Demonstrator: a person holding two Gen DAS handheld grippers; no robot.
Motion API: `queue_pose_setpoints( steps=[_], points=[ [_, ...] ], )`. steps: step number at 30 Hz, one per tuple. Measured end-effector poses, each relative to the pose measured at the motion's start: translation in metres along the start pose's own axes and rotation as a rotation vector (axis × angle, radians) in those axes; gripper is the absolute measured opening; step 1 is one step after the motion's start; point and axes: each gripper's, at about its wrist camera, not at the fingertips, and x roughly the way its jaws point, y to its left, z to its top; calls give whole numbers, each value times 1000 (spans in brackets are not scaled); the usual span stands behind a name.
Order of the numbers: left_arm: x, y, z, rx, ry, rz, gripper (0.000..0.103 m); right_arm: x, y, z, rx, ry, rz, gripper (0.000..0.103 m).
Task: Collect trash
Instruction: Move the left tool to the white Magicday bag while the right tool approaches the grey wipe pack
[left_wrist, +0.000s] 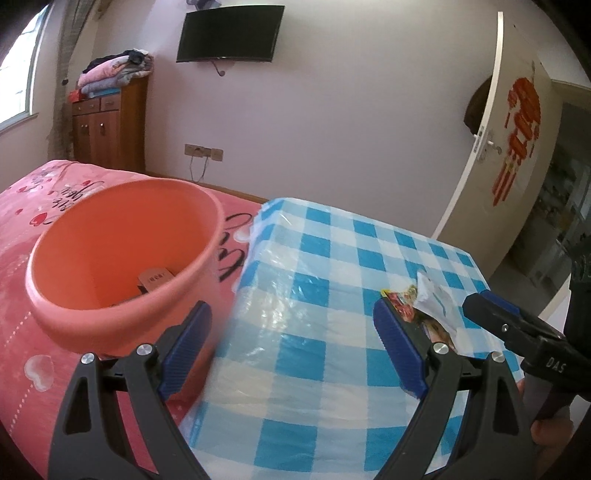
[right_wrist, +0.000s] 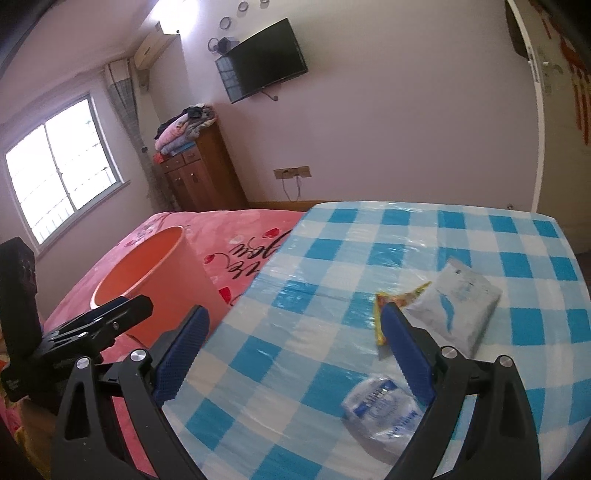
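tabletop: blue and white check
bin: plain orange
bed: pink, red hearts, black script
pouch: white, small blue mark
wrapper: yellow and red
bag: clear, blue print
gripper: black, blue pads

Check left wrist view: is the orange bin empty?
No. Something brown that looks like cardboard lies at the bottom of the orange bin.
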Motion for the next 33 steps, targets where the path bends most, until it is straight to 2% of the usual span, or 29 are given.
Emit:
queue_pose_setpoints(
  steps=[14,33],
  points=[
    [23,-47,-22,77,75,-50,89,-15,-55,-23,55,-26,-75,93],
    [59,-105,-55,175,185,-102,89,-26,-136,-46,200,-33,-133,93]
  ],
)
